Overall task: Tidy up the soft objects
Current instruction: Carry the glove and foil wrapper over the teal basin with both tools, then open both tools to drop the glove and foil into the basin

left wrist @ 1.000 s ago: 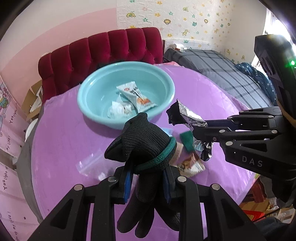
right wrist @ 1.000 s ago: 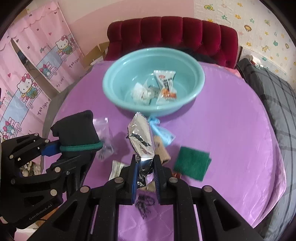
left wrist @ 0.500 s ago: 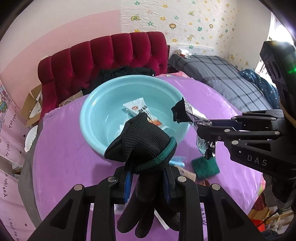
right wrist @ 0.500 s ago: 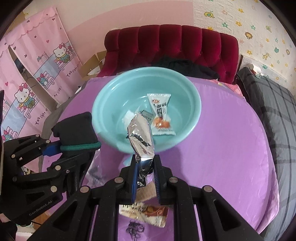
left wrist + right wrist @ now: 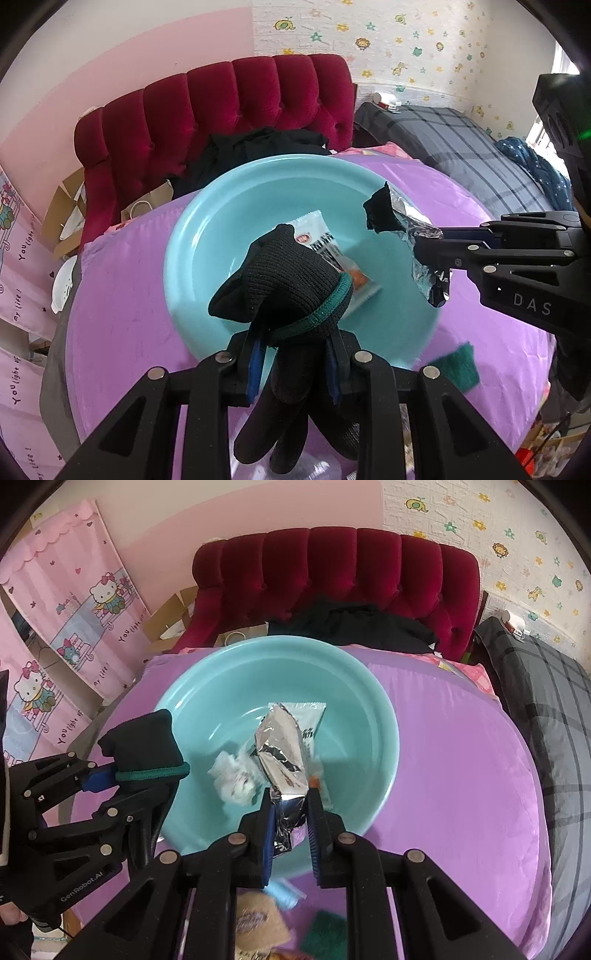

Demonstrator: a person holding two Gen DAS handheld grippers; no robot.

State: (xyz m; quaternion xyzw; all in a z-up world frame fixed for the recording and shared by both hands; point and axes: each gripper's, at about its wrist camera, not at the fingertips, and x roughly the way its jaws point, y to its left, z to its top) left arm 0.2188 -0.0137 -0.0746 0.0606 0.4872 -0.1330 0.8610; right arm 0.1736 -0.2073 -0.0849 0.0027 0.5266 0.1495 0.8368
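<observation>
The left hand-held gripper (image 5: 295, 369) pinches a black knit glove (image 5: 288, 280) with a green cuff, held above the near rim of the teal basin (image 5: 207, 236). The right hand-held gripper (image 5: 290, 812) pinches a crumpled silver foil wrapper (image 5: 282, 749), held over the basin interior. Inside the basin lie 1 white snack packet (image 5: 310, 716) and 1 white crumpled wad (image 5: 232, 779). The basin stands on the purple table (image 5: 461, 775). A green scouring pad (image 5: 458, 365) lies on the table near the basin.
</observation>
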